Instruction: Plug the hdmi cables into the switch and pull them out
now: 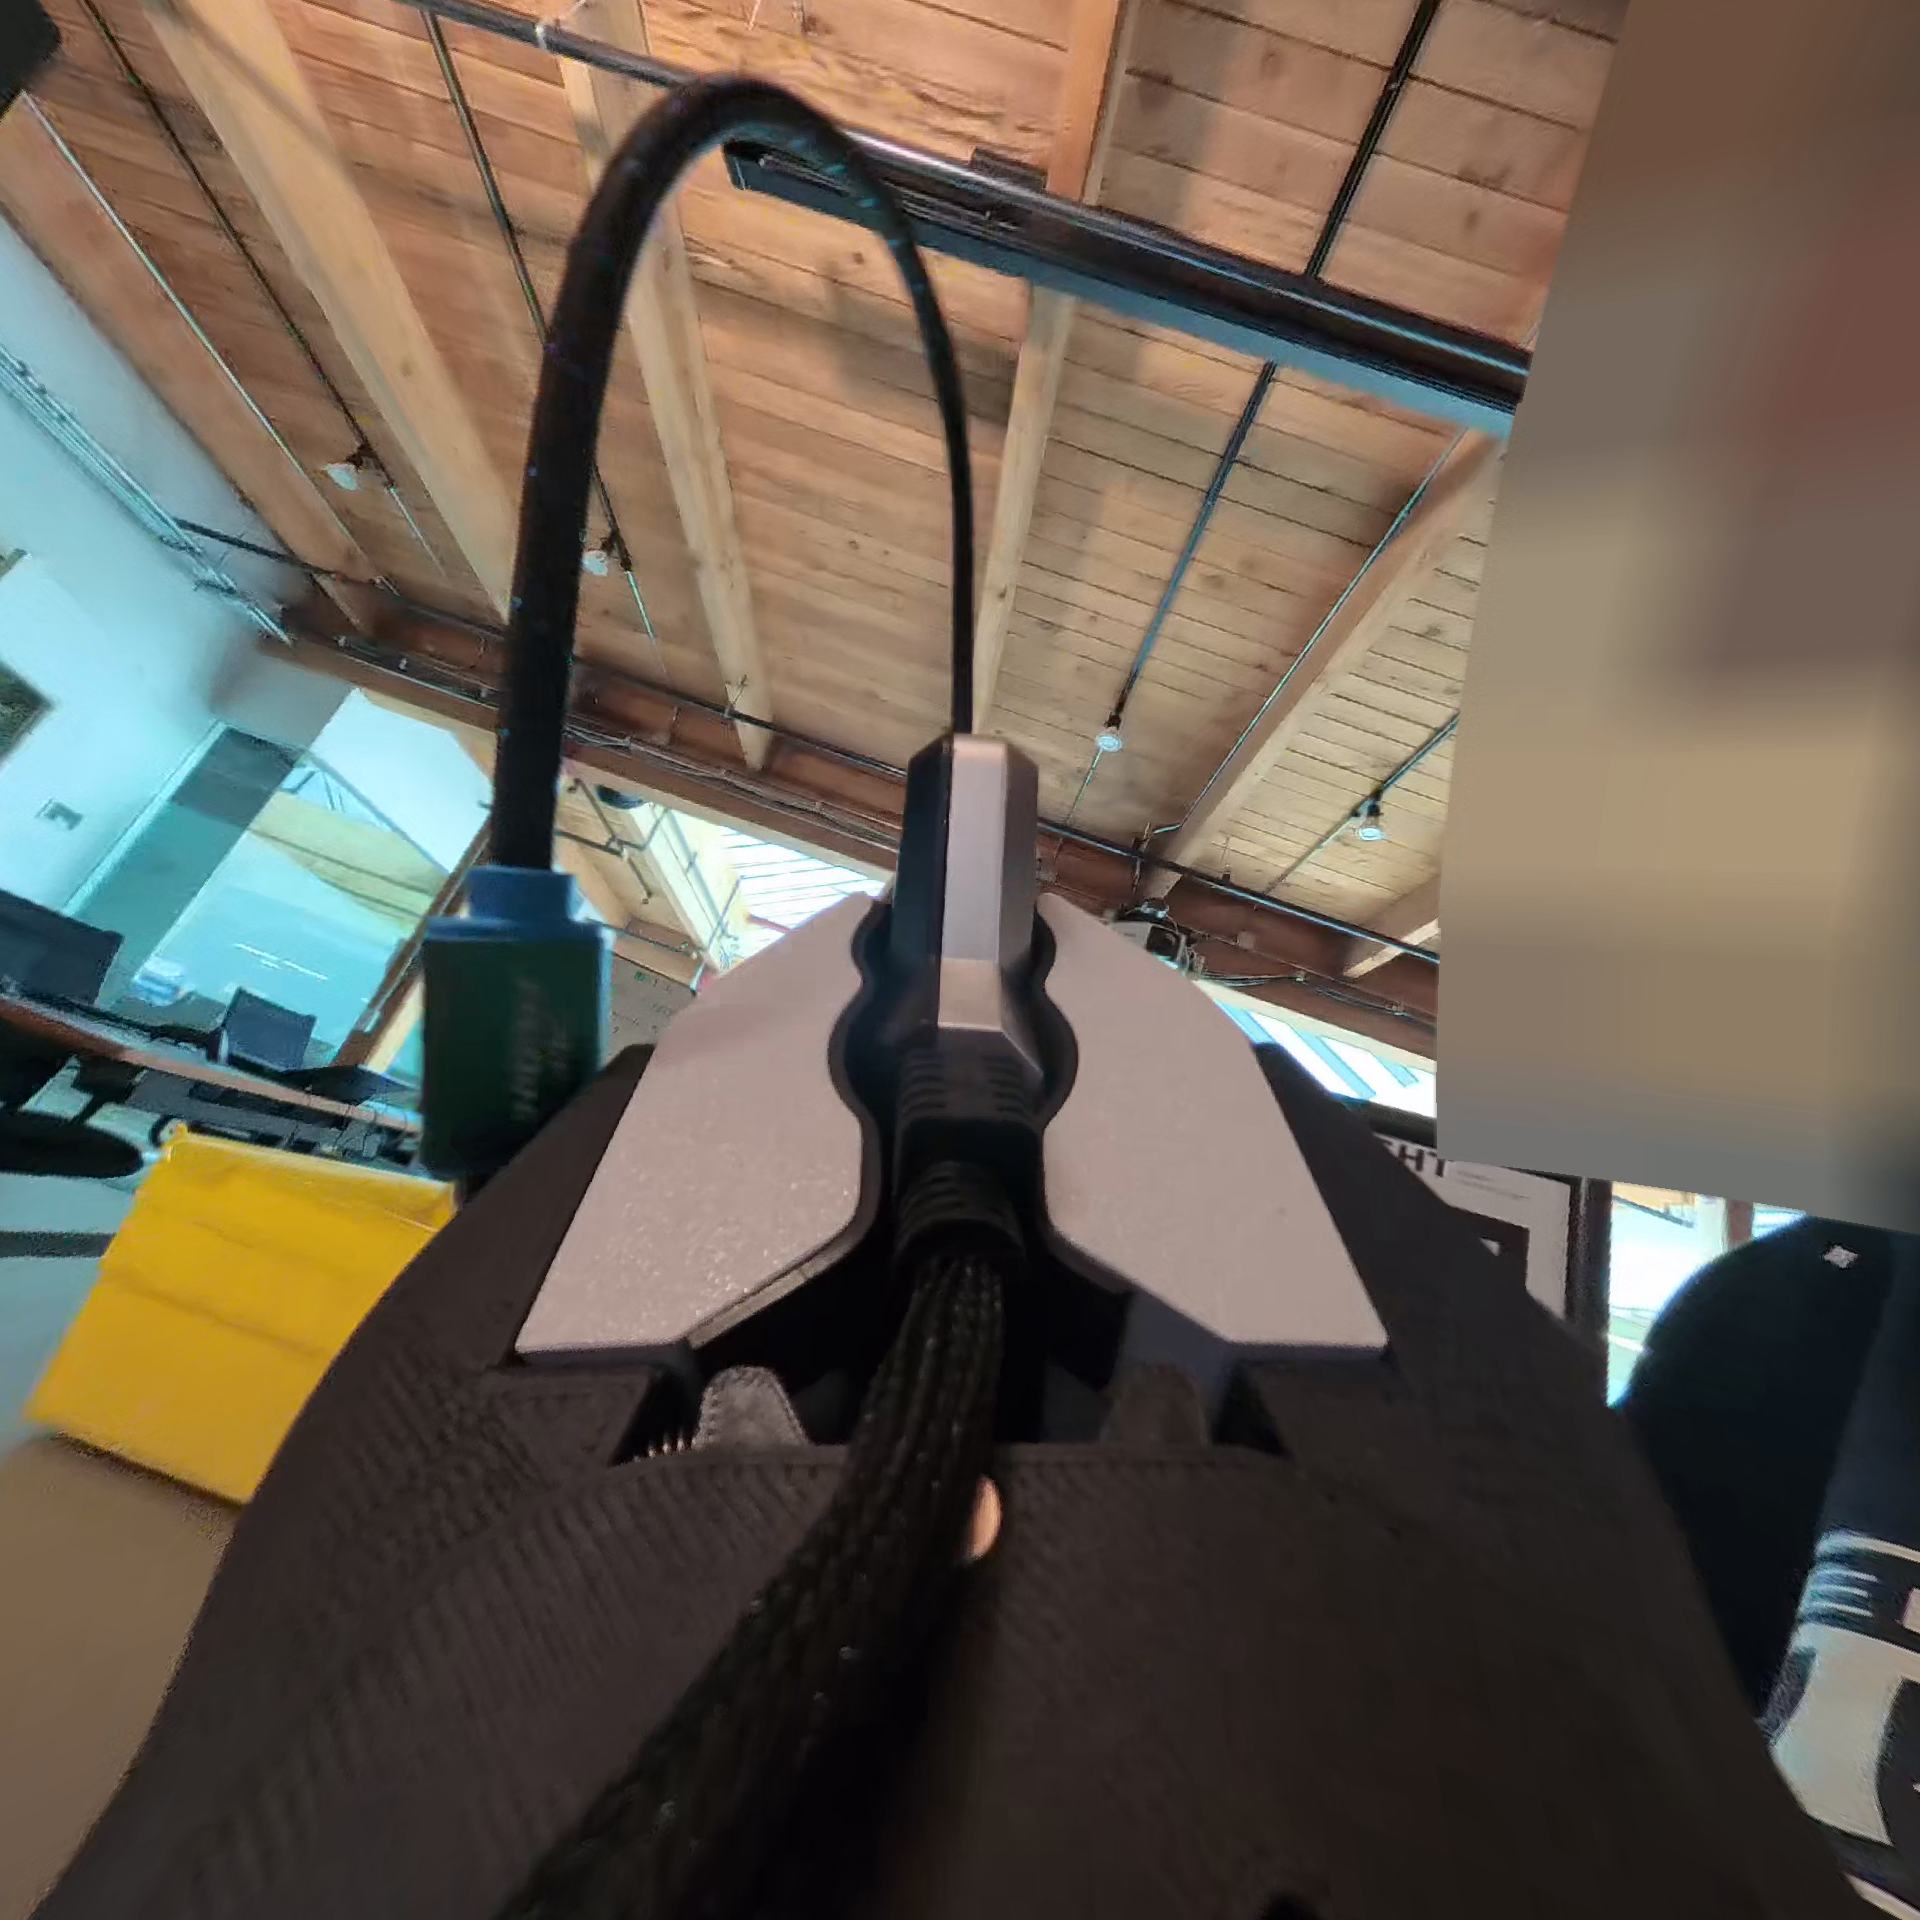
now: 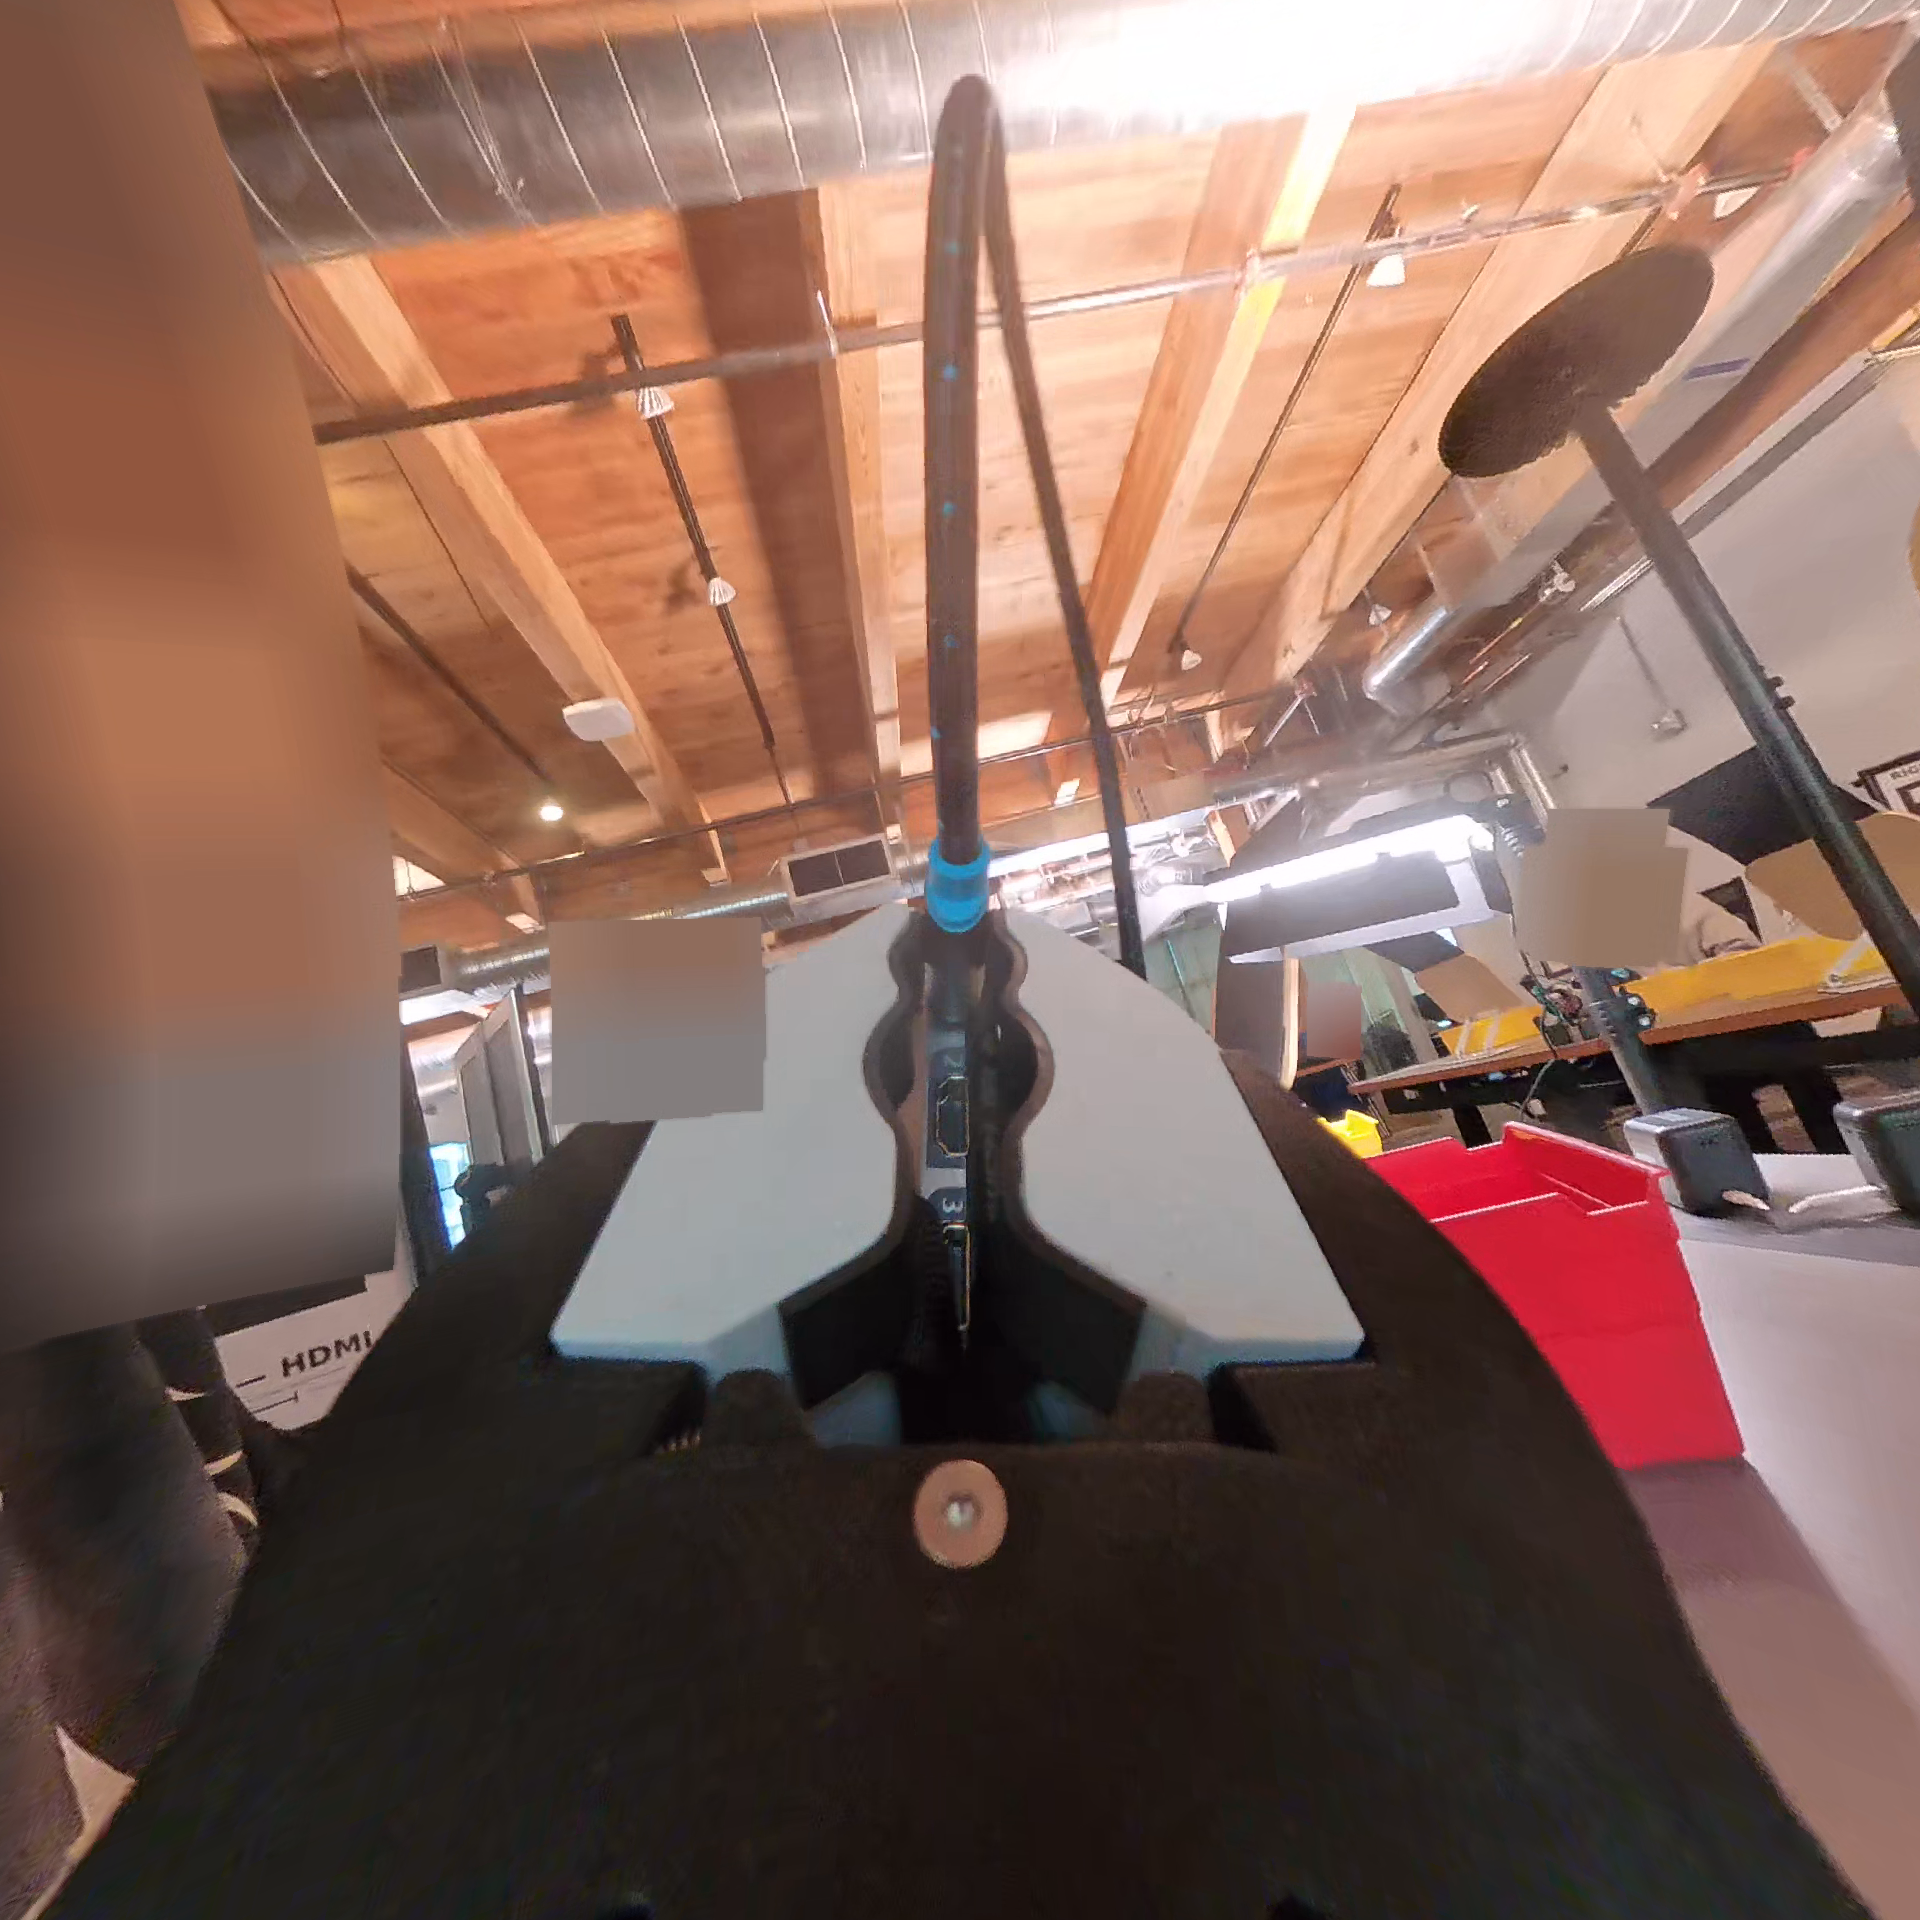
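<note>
Left wrist view, tilted up at the wooden ceiling. Far left we see a yellow bin on the table edge. Next, a dark green HDMI plug hangs just left of the gripper, its black braided cable arching up and over to the right. Centre: our left gripper is pinched on a grey-and-black HDMI connector, which stands upright between the grey fingers; its braided cable runs back over the gripper body toward the camera. We can't tell whether the arching cable joins this connector.

Right wrist view, also aimed upward. Centre: our right gripper is clamped on the HDMI switch, held edge-on, with two open ports facing the camera. A blue-collared cable comes out of the switch's far end and rises straight up; a second thin black cable drops behind it. To the right, a red bin sits on the white table, with two small grey boxes behind it.
</note>
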